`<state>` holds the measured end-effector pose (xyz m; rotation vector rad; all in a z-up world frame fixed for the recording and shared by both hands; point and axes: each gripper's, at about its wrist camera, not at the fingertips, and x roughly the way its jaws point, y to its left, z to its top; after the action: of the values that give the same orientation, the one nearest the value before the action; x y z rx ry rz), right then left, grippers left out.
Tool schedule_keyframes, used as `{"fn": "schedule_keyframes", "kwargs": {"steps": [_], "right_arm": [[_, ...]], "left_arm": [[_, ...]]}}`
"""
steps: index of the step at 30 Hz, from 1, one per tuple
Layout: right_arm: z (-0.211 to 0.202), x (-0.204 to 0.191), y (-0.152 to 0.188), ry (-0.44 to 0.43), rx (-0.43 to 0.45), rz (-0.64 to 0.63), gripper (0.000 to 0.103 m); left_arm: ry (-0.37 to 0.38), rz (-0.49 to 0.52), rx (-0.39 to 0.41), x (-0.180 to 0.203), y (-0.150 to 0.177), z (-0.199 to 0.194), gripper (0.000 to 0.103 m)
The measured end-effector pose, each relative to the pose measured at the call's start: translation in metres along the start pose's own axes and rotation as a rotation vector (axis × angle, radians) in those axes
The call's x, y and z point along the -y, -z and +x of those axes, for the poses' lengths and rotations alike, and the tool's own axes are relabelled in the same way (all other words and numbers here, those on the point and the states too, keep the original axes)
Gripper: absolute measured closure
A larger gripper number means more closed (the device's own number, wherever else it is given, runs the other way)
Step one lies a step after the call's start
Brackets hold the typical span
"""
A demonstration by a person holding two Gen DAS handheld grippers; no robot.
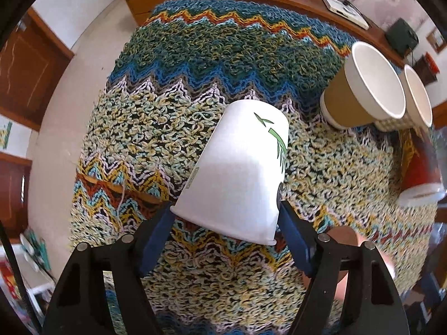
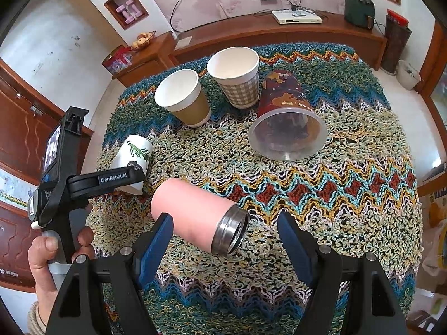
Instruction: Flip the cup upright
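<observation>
Left gripper [image 1: 226, 223] clamped on the white paper cup [image 1: 237, 164] near its rim, blue pads [image 1: 156, 240] on either side, cup held off the knitted table cover [image 1: 167, 89] by the left edge. Right gripper [image 2: 223, 237] spread wide and holding nothing, over the pink steel tumbler [image 2: 195, 217] lying near the front edge.

Risks from here: thin paper wall buckling under too hard a squeeze, or the cup slipping out during the turn, since the grip sits only at the rim end.

Cup still inverted and tilted: closed base up and away from the gripper, open mouth down toward the jaws, long axis leaning off vertical. Brown cup [image 2: 184, 97] and checked cup [image 2: 237, 78] already upright toward the back edge; dark printed cup [image 2: 285, 106] on its side beside them.
</observation>
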<state>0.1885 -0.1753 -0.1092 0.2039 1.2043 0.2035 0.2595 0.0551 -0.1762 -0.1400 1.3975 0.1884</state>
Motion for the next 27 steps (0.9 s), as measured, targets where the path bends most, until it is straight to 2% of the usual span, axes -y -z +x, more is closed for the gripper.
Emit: {"fn": "schedule_keyframes", "kwargs": {"steps": [5, 12, 17, 21, 27], "right_arm": [[-0.001, 0.002, 0.002, -0.003, 0.001, 0.008, 0.026], [-0.008, 0.001, 0.007, -0.003, 0.013, -0.004, 0.026], [-0.016, -0.004, 0.017, 0.003, 0.021, -0.029, 0.026], [-0.025, -0.007, 0.030, 0.000, 0.026, -0.048, 0.026], [-0.042, -0.019, 0.065, 0.046, 0.031, -0.163, 0.026]], "left_arm": [[-0.005, 0.064, 0.004, 0.002, 0.006, -0.004, 0.026], [-0.003, 0.150, 0.055, -0.009, 0.030, -0.026, 0.026], [0.015, 0.245, 0.085, -0.014, 0.069, -0.051, 0.026], [0.048, 0.341, 0.112, -0.007, 0.116, -0.072, 0.026], [0.096, 0.485, 0.112, 0.010, 0.173, -0.088, 0.026]]}}
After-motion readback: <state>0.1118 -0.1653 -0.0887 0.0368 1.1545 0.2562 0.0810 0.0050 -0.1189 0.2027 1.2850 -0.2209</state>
